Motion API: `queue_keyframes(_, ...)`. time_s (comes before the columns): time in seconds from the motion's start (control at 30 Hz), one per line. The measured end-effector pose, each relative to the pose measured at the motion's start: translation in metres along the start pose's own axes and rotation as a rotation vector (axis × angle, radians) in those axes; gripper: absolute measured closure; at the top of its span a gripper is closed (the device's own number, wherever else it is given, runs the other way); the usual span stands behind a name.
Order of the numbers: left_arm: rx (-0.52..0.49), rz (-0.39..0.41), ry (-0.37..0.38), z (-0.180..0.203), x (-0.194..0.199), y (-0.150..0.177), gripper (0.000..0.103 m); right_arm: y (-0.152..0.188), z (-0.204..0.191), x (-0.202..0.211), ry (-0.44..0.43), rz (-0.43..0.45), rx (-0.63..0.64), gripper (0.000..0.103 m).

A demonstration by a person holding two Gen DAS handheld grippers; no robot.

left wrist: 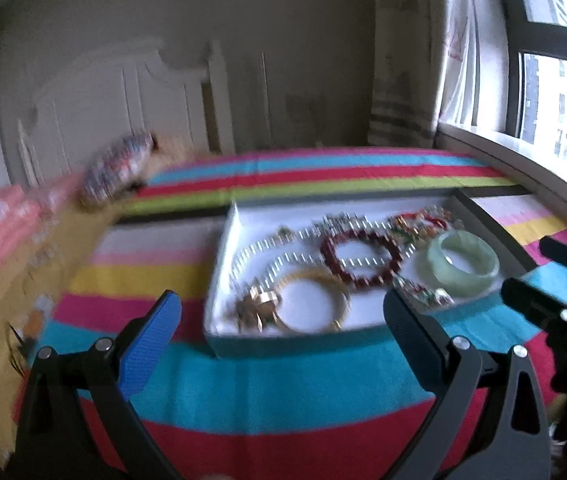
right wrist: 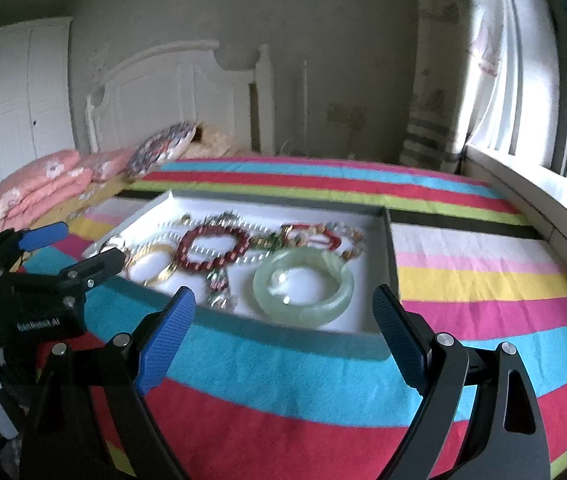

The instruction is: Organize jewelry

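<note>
A shallow white jewelry tray (left wrist: 283,342) (right wrist: 283,332) lies on the striped bed. In it are a pale green jade bangle (left wrist: 479,276) (right wrist: 339,300), a dark red bead bracelet (left wrist: 327,248) (right wrist: 211,232), a gold bangle (left wrist: 311,276) (right wrist: 163,248), a gold brooch (left wrist: 259,304), a silvery bead necklace (left wrist: 267,248) and a red-and-gold bracelet (left wrist: 419,220) (right wrist: 311,232). My left gripper (left wrist: 281,296) (right wrist: 79,246) hovers open at the tray's near left edge, holding nothing. My right gripper (right wrist: 283,294) (left wrist: 531,266) hovers open at the near right edge, before the jade bangle, also holding nothing.
The bed has a bright striped blanket (right wrist: 283,380). Pink folded quilts (right wrist: 39,188) and a patterned pillow (right wrist: 163,148) lie at the far left by the white headboard (right wrist: 171,92). A window sill (right wrist: 531,184) runs along the right side.
</note>
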State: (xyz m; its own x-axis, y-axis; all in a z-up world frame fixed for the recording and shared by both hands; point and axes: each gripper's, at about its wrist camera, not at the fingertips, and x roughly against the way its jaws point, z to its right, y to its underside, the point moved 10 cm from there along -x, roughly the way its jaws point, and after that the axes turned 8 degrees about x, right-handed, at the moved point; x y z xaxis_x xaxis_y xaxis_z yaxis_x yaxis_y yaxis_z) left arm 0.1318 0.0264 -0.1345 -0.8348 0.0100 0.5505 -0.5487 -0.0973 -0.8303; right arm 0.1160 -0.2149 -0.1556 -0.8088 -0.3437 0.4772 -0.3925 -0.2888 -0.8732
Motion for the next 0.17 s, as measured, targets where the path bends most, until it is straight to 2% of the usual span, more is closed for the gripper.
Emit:
queue_keyframes(0.07,0.001,-0.042,0.014,-0.001,0.002,0.008,0.003,0.004,-0.008,0.005,-0.029,-0.031,0.031,0.017)
queue_keyframes(0.17,-0.014,-0.083,-0.013,-0.004,0.004,0.019,0.003,0.020,-0.026,0.007,-0.067,-0.130,0.095,0.017)
